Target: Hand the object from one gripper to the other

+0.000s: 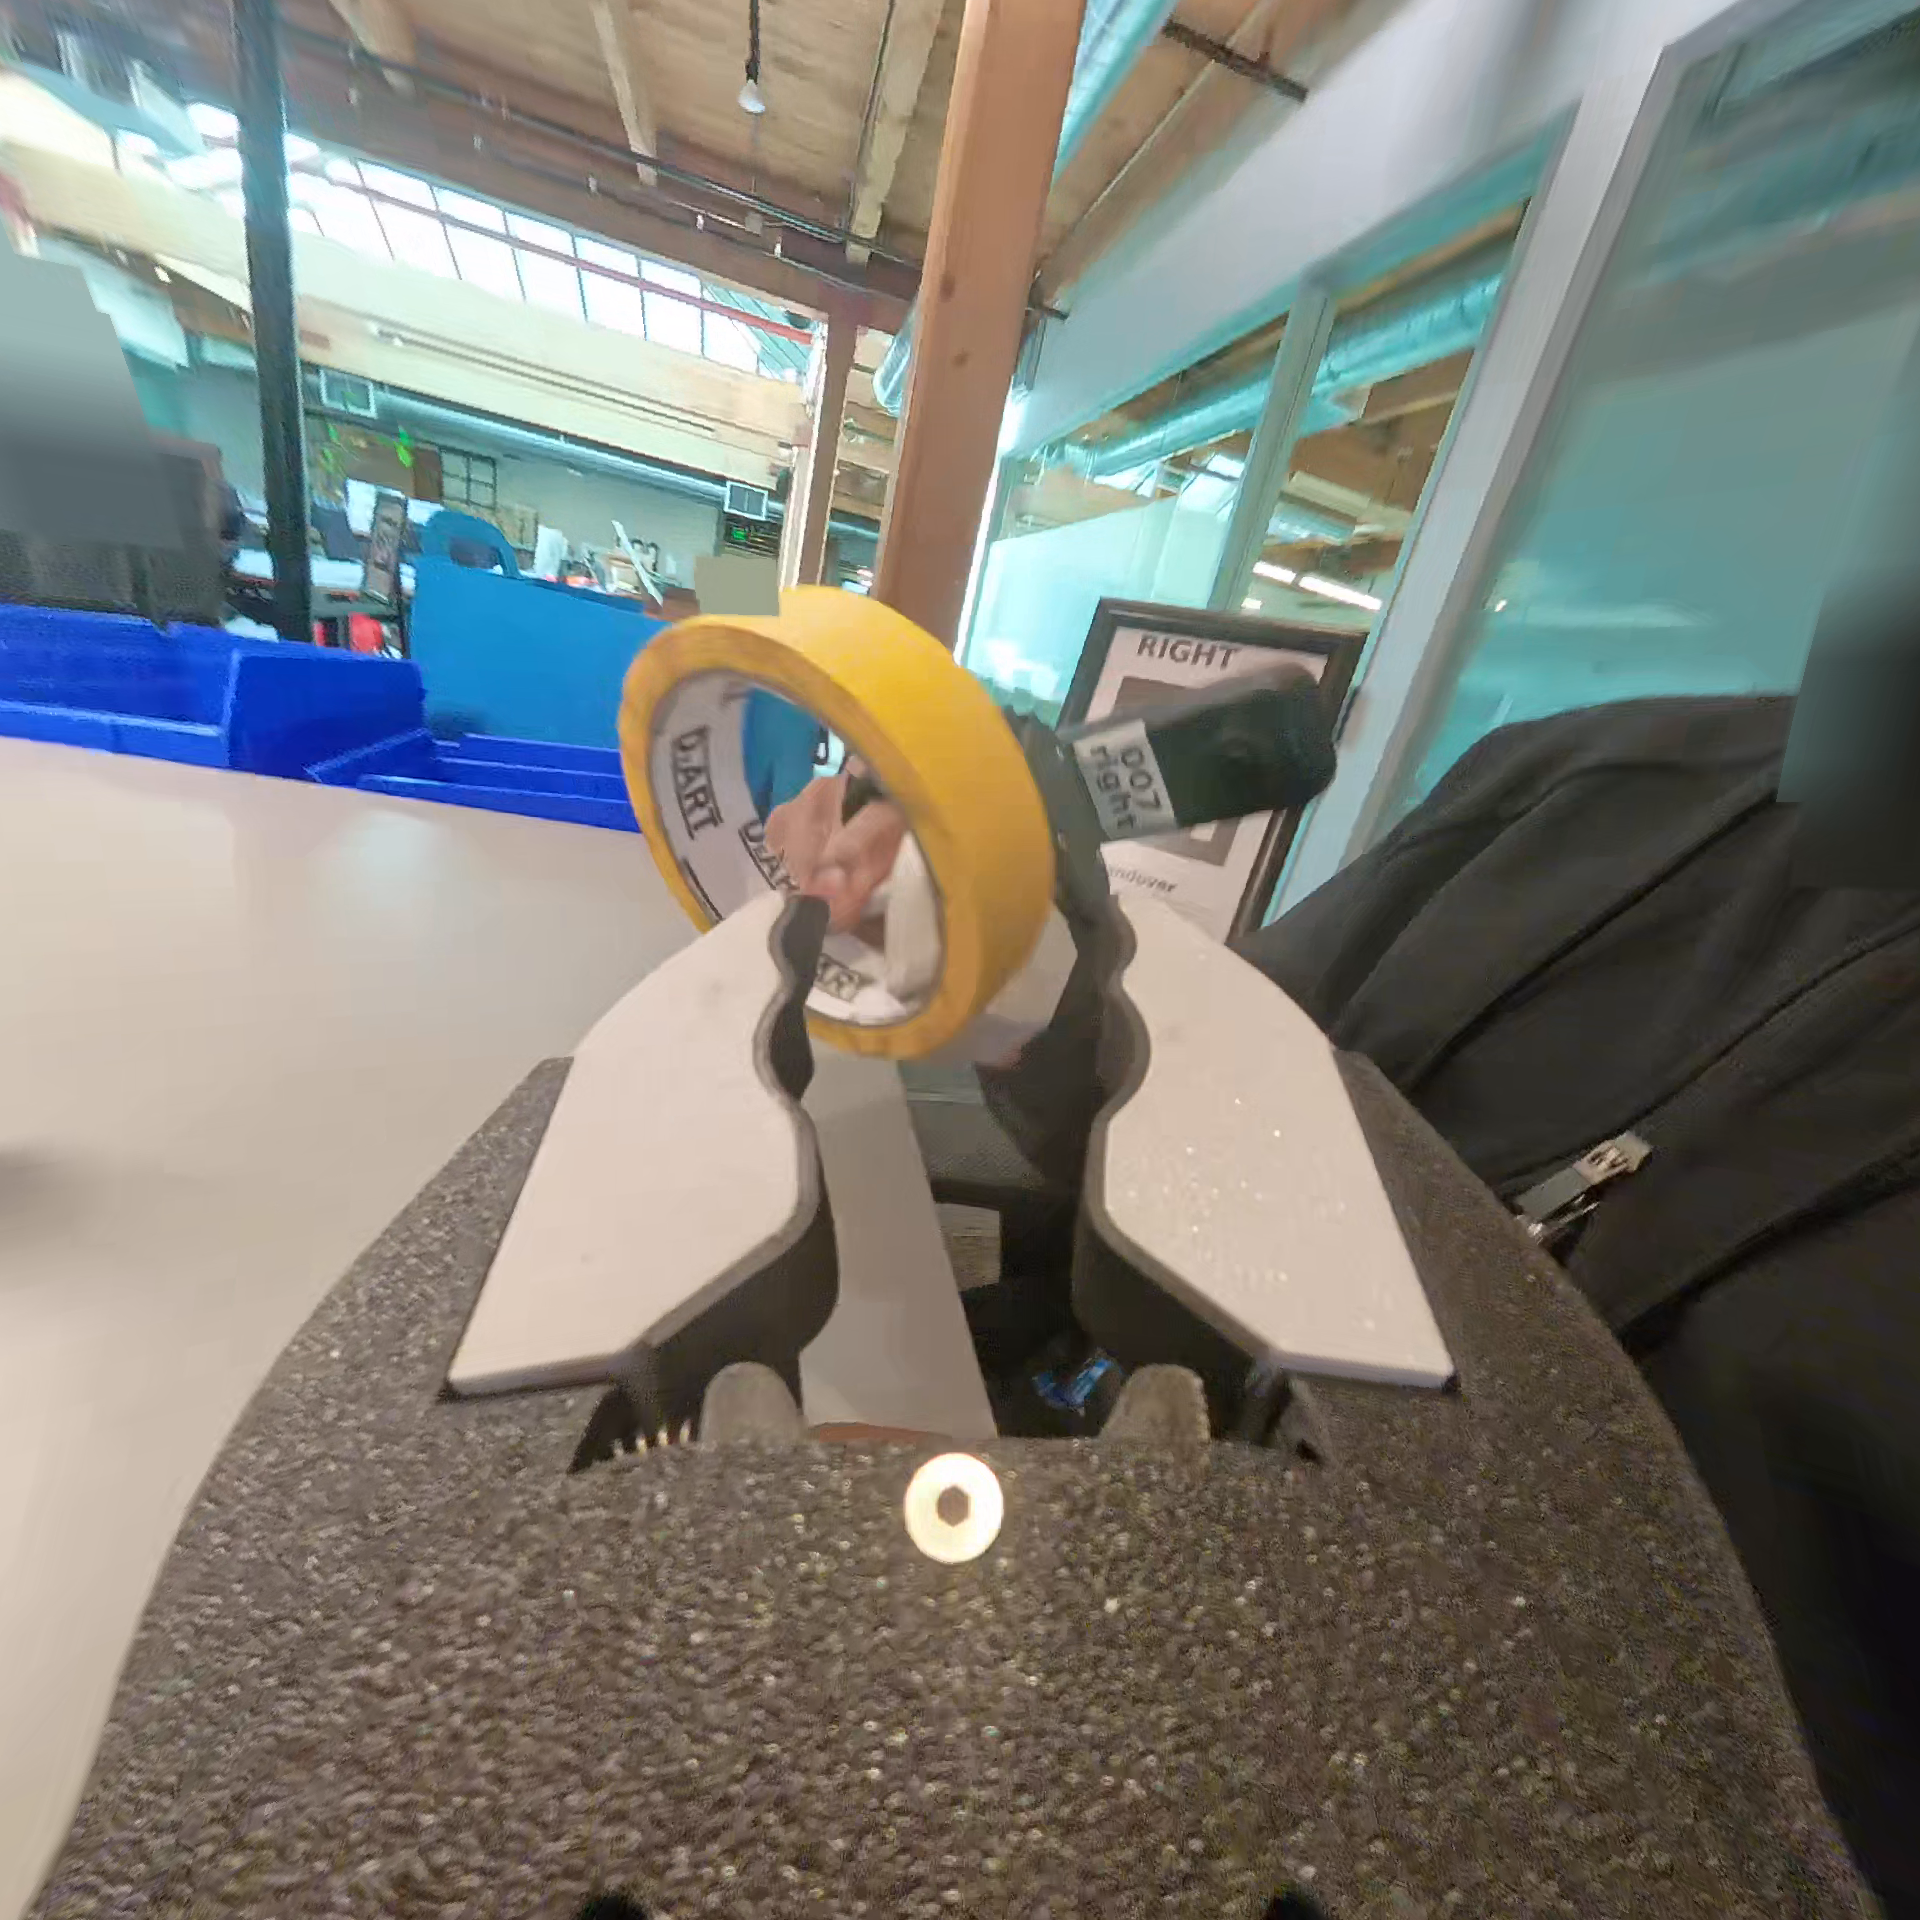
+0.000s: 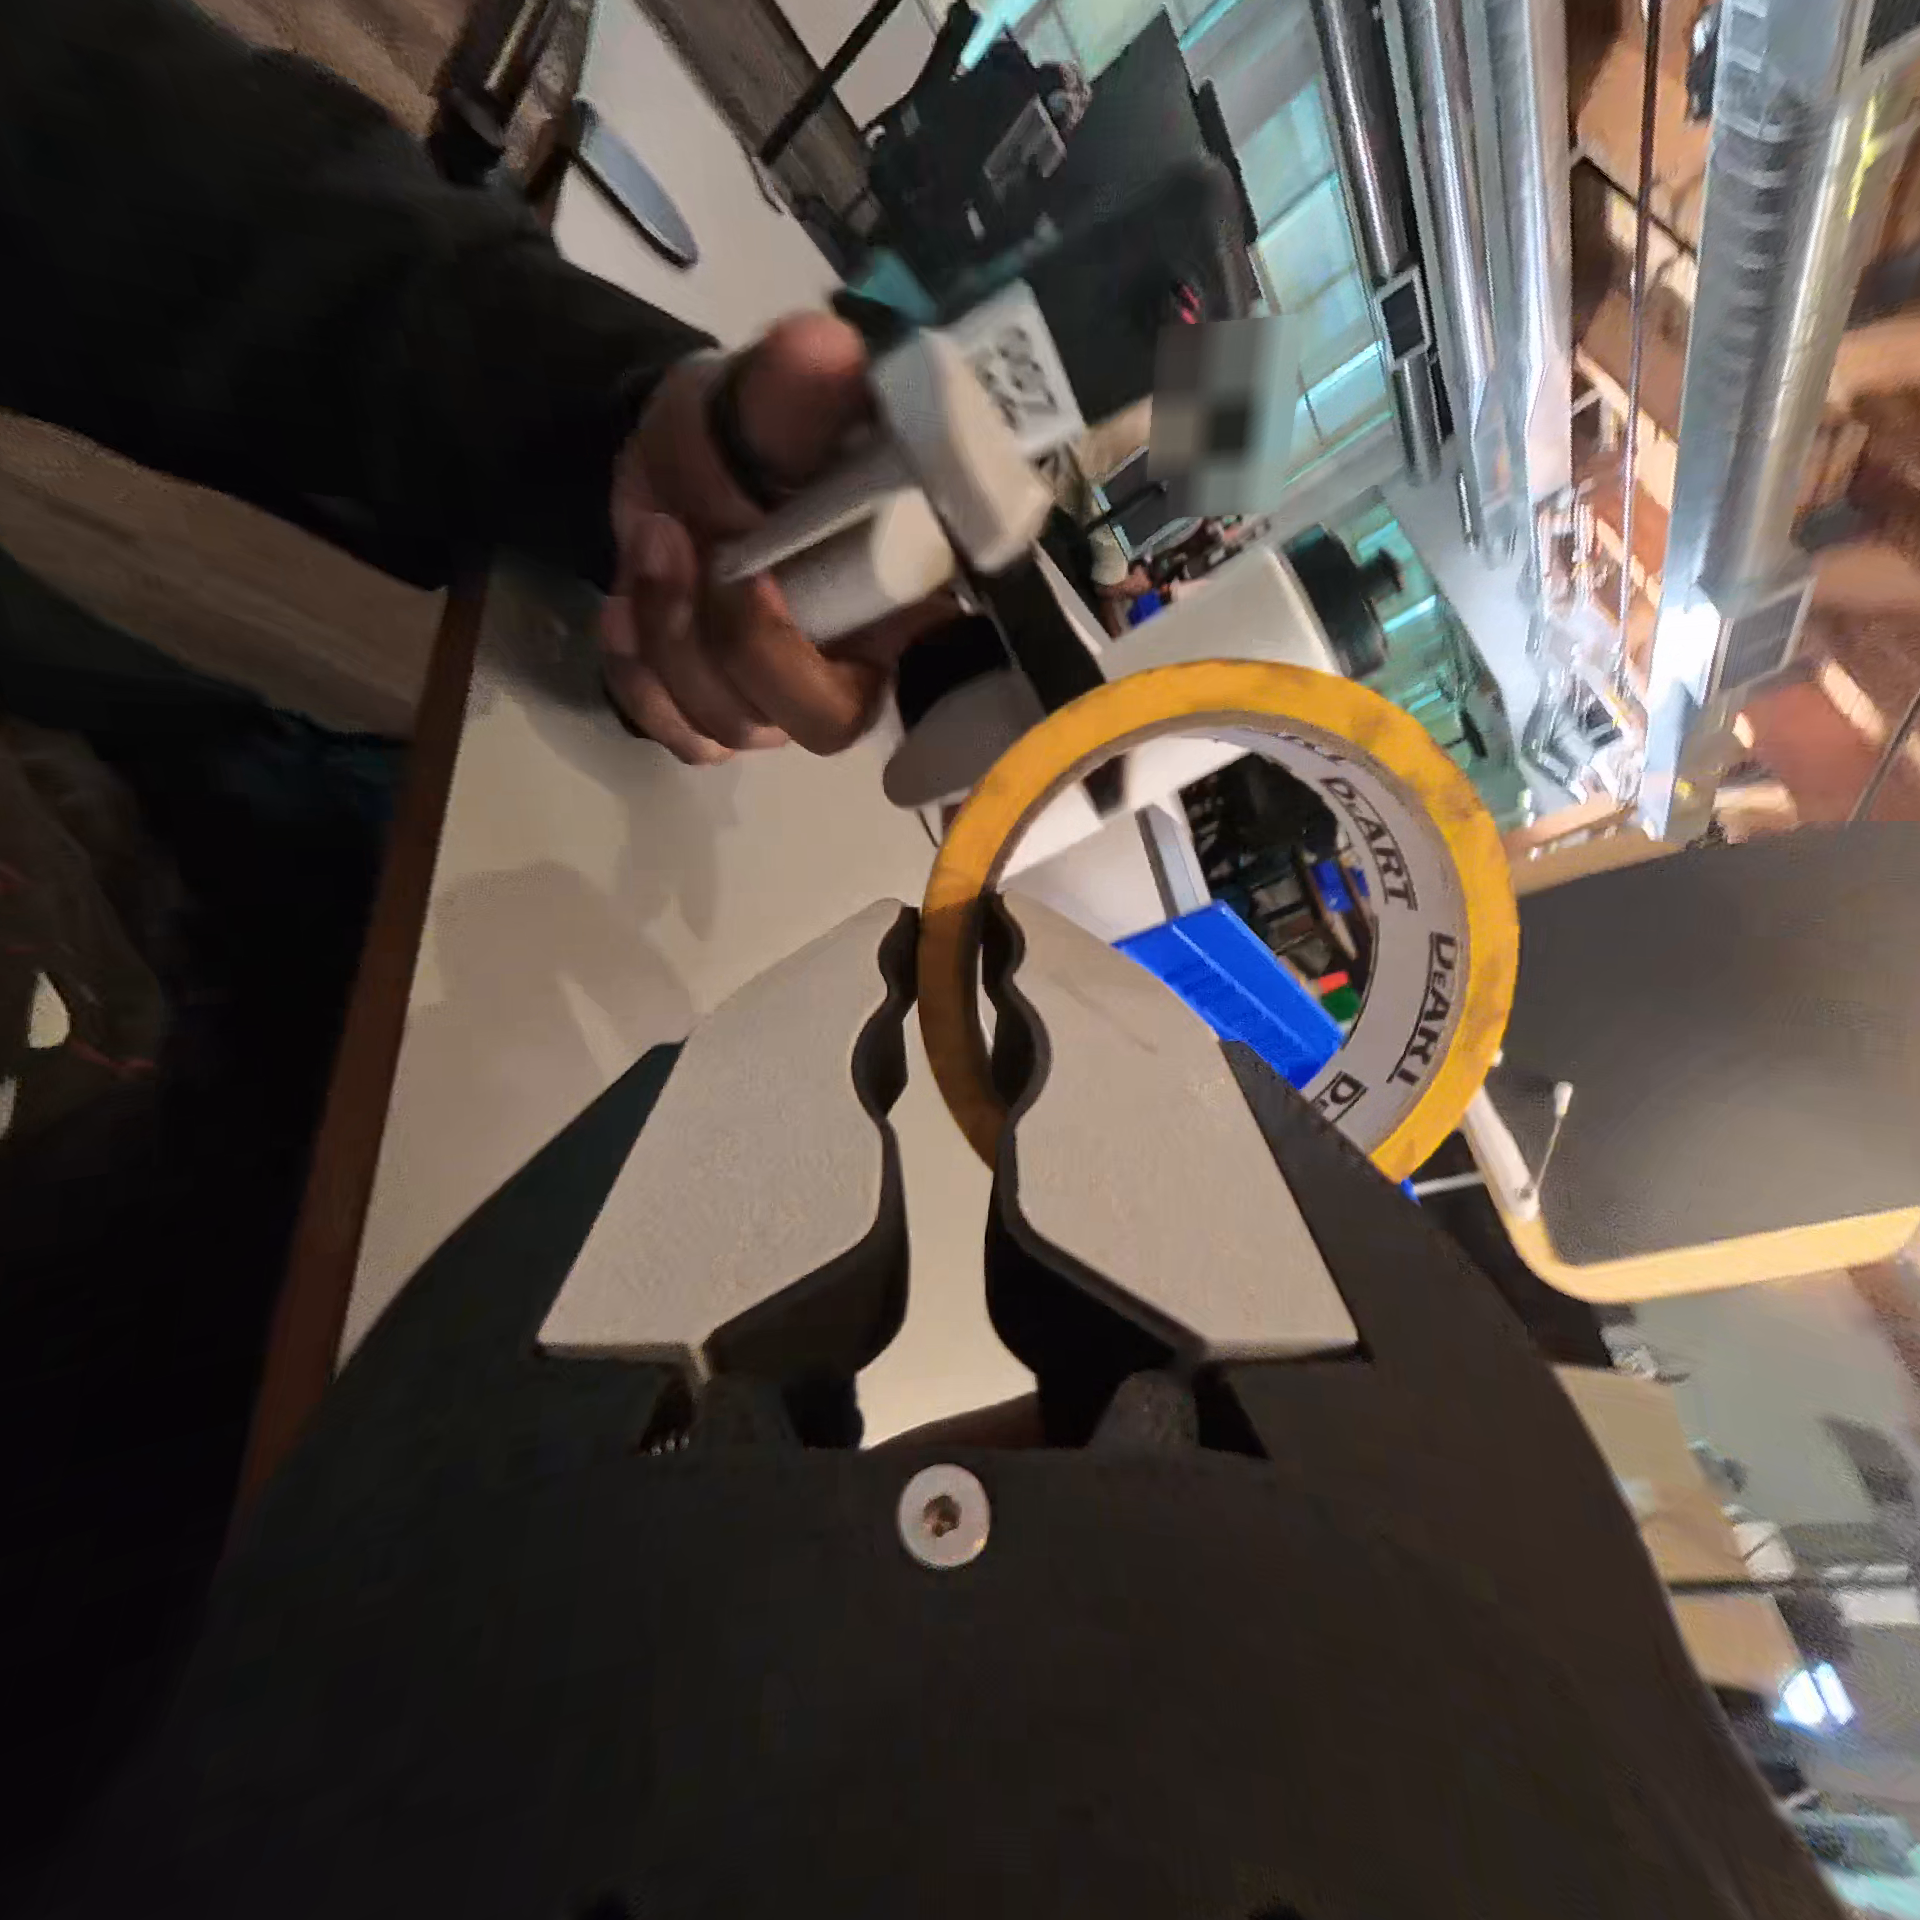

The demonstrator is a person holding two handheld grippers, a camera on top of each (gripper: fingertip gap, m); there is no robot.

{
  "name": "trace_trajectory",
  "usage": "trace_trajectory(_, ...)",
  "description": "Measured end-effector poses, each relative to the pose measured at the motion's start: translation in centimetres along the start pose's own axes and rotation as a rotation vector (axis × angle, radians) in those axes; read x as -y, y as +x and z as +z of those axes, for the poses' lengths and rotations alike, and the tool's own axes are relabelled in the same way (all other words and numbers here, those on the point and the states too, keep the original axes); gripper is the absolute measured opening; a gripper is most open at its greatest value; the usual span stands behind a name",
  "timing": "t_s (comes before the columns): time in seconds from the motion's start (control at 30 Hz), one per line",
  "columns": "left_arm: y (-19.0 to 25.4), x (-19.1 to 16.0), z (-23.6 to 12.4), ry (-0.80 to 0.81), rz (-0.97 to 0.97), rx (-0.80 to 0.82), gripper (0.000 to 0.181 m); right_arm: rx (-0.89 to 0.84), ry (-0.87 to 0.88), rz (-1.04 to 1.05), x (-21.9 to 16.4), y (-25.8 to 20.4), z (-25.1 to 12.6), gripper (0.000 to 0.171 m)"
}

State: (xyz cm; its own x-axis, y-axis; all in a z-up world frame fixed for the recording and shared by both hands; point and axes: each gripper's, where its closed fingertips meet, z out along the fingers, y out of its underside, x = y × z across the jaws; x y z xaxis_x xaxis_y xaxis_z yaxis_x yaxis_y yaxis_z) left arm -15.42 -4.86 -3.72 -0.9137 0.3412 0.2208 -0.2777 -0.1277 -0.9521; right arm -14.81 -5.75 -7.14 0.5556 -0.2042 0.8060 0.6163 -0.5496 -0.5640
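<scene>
The pale table [image 1: 260, 987] filled the lower left of the left wrist view, with blue bins [image 1: 312, 707] along its far edge and a wooden post [image 1: 966, 312] rising behind them. A person's dark jacket [image 1: 1662, 1039] took up the right side of that view, and a framed sign [image 1: 1195, 727] leaned near the glass wall behind it.

The left gripper [image 1: 945, 935] stood spread, its two fingers well apart. The yellow tape roll [image 1: 862, 821] sat up in the air above the table, tilted, with its lower rim between those fingertips; the left fingertip [image 1: 795, 935] reached into the roll's hole, but I cannot tell whether it touched the roll.

In the right wrist view the right gripper [image 2: 951, 935] was pinched on the yellow tape roll [image 2: 1444, 862], one finger outside the band and the other inside the hole, both pressed against its near wall. Beyond the roll, the person's hand [image 2: 717, 582] in a dark sleeve gripped the handle of the other gripper, above the table [image 2: 623, 883]. A blue bin [image 2: 1226, 977] showed through the roll's hole
</scene>
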Motion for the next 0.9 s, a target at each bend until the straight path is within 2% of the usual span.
trace_trajectory(0.1, 0.1, -0.7, 0.5, -0.024, -0.082, -0.036, 0.052, 0.022, -0.002, -0.075, 0.0, -1.3, 1.0, 0.011)
trace_trajectory(0.13, 0.0, -1.0, 0.6, -0.035, -0.09, -0.034, 0.042, 0.026, -0.024, -0.1, -0.4, -1.7, 1.4, 0.011)
trace_trajectory(0.17, 0.0, -1.1, 0.5, -0.031, -0.067, -0.042, 0.027, 0.02, -0.051, -0.123, -1.0, -1.8, 1.7, 0.011)
trace_trajectory(0.27, -0.5, -0.8, 0.5, -0.022, 0.043, 0.019, 0.024, -0.02, -0.075, -0.107, -1.9, -1.5, 2.2, 0.011)
trace_trajectory(0.37, -1.7, -0.6, 0.2, -0.048, 0.259, 0.173, 0.023, 0.022, -0.006, 0.052, -1.5, -1.3, 1.8, 0.026)
trace_trajectory(0.53, -4.1, 0.5, -0.2, -0.132, 0.77, 0.524, 0.021, 0.014, 0.006, 0.451, -2.5, 1.6, 0.8, 0.03)
trace_trajectory(0.6, -5.4, 0.5, -0.5, -0.209, 0.97, 0.679, 0.02, -0.004, 0.03, 0.673, -2.5, 3.2, 0.4, 0.039)
trace_trajectory(0.67, -6.8, -0.1, -0.8, -0.328, 1.128, 0.805, 0.02, -0.003, 0.124, 0.884, -1.3, 4.6, 0.1, 0.047)
trace_trajectory(0.77, -7.5, -1.1, -0.4, -0.47, 1.327, 0.875, 0.02, -0.004, 0.186, 1.046, 0.0, 5.4, 0.0, 0.055)
trace_trajectory(0.9, -7.2, -2.4, 0.9, -0.554, 1.495, 0.851, 0.021, -0.069, 0.061, 1.064, -1.0, 4.8, 1.2, 0.061)
